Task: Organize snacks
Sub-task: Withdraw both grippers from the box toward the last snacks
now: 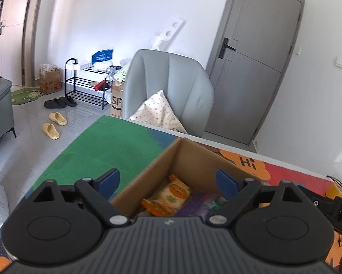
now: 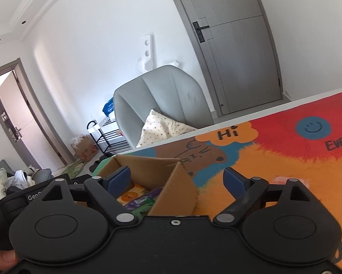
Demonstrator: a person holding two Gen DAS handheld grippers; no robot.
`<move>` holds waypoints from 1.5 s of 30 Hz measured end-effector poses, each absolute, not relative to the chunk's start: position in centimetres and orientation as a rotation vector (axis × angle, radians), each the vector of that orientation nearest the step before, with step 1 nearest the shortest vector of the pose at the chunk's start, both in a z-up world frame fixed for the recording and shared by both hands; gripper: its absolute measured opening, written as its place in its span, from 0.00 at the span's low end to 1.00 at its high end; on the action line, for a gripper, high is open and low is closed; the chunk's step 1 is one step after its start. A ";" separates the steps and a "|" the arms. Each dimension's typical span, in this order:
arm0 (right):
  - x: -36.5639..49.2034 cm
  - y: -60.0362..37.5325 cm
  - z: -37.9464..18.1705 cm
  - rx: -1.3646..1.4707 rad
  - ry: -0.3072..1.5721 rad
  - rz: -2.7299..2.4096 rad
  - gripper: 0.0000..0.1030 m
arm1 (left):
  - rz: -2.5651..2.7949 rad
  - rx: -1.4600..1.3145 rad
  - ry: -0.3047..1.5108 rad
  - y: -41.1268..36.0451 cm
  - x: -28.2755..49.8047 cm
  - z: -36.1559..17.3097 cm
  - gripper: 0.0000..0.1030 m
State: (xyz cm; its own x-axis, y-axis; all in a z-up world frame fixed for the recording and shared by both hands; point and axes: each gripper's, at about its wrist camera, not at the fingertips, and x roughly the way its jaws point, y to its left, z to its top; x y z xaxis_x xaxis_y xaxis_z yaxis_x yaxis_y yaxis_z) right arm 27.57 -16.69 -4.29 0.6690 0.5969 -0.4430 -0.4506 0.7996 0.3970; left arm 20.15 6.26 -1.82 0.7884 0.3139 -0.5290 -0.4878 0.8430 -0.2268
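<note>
Bright bench mat (image 2: 273, 159), box (image 1: 189, 159) of snacks (image 1: 173, 196): light, crinkly, squashy packs, so pinch edges. Left gripper (image 1: 168, 180) and right gripper (image 2: 177, 180) both released, empty.

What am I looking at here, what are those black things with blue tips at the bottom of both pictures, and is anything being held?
No robot here: a person holds a hand-held gripper in each hand, and each gripper carries a wide-angle camera looking forward along its two fingers. One picture comes from the left gripper, the other from the right gripper. The black shapes are the gripper bodies; the blue tips are finger pads.

Both grippers have their jaws wide open and hold nothing. They hang over a table with a colourful cartoon mat. On it stands an open cardboard box with snack packets inside: an orange and white packet and a purple packet. The right gripper's left finger reaches over the box opening; its right finger is over the mat. Behind the table stand a grey chair with a patterned pillow, and a grey door.
</note>
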 end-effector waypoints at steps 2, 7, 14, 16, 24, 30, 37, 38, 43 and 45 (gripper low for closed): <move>27.7 -17.5 -4.4 0.266 0.594 0.581 0.86 | 0.422 -0.351 0.509 5.5 20.5 -1.8 0.88; 27.8 -19.6 -4.6 0.266 0.595 0.523 0.86 | 0.363 -0.316 0.528 3.1 21.4 -1.9 0.88; 28.2 -22.5 -5.4 0.255 0.614 0.440 0.86 | 0.293 -0.264 0.543 -0.1 22.6 -2.0 0.88; 28.2 -23.2 -5.6 0.256 0.619 0.425 0.86 | 0.274 -0.249 0.543 -1.0 22.9 -2.0 0.88; 28.4 -26.0 -6.7 0.256 0.646 0.366 0.86 | 0.194 -0.187 0.545 -4.3 23.6 -1.9 0.88; 28.6 -27.2 -7.8 0.251 0.666 0.366 0.84 | 0.133 -0.167 0.565 -6.1 24.1 -2.3 0.88; 29.3 -27.5 -9.0 0.224 0.675 0.420 0.59 | 0.109 -0.176 0.590 -6.9 25.1 -3.2 0.84; 29.4 -27.5 -9.2 0.219 0.677 0.432 0.56 | 0.104 -0.179 0.596 -7.0 25.4 -3.4 0.83; 30.3 -27.1 -10.1 0.189 0.692 0.464 0.53 | 0.097 -0.177 0.619 -7.4 26.2 -4.4 0.72; 30.7 -26.9 -10.6 0.172 0.696 0.477 0.52 | 0.090 -0.178 0.631 -7.6 26.7 -4.8 0.68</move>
State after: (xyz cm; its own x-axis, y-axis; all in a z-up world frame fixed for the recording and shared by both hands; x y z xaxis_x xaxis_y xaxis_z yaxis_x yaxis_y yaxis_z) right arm 30.70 -26.94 -10.55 0.6657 0.4767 -0.5742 -0.3640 0.8791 0.3077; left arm 26.69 -7.60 -4.78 0.8041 0.0289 -0.5938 -0.1373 0.9808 -0.1382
